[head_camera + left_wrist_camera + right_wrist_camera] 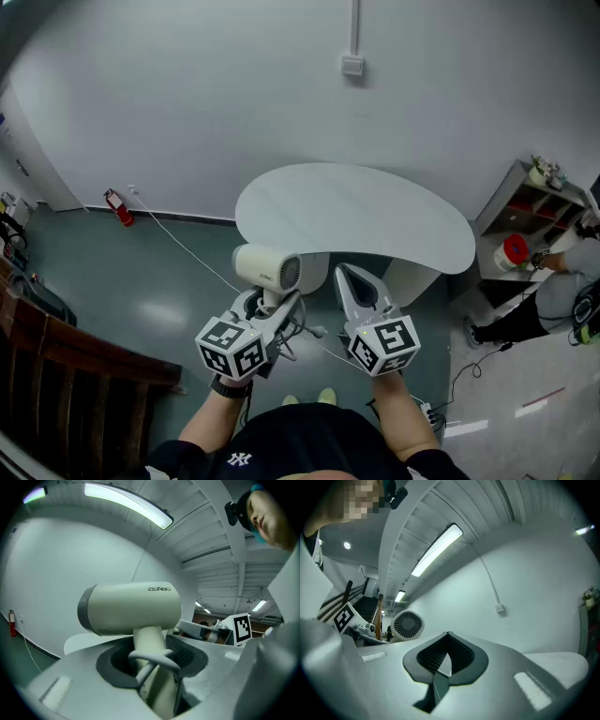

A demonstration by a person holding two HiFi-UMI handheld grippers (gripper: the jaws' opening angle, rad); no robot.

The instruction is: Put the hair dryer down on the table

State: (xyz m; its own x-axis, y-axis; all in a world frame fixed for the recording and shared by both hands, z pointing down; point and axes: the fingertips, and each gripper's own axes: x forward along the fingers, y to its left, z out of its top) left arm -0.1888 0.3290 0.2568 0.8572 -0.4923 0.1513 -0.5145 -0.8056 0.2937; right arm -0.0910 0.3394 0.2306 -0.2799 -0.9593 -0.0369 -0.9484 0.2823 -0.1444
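Cream-coloured hair dryer (265, 267) up in the air, not down on the table (375, 211). Held by the left gripper (274, 307), jaws squeezed tight on the handle, fat body on top. Big and close in the left gripper view: hair dryer (131, 609) standing straight up out of the left gripper (154, 663), cord (151, 657) looped around the handle just above the jaws. Hanging just in front of the near edge of the white, bean-shaped table, toward the left side.

Right gripper (347, 277) just beside the hair dryer, jaws pressed together with nothing between them. Same story in the right gripper view: right gripper (446, 644) closed up and empty, round grille of the hair dryer (408, 624) off to the left.

Red fire extinguisher (119, 207) down by the wall, far to the left. White cable (183, 246) lying across the grey-green floor (141, 281). Shelf (532, 202) with a few small things over on the right.
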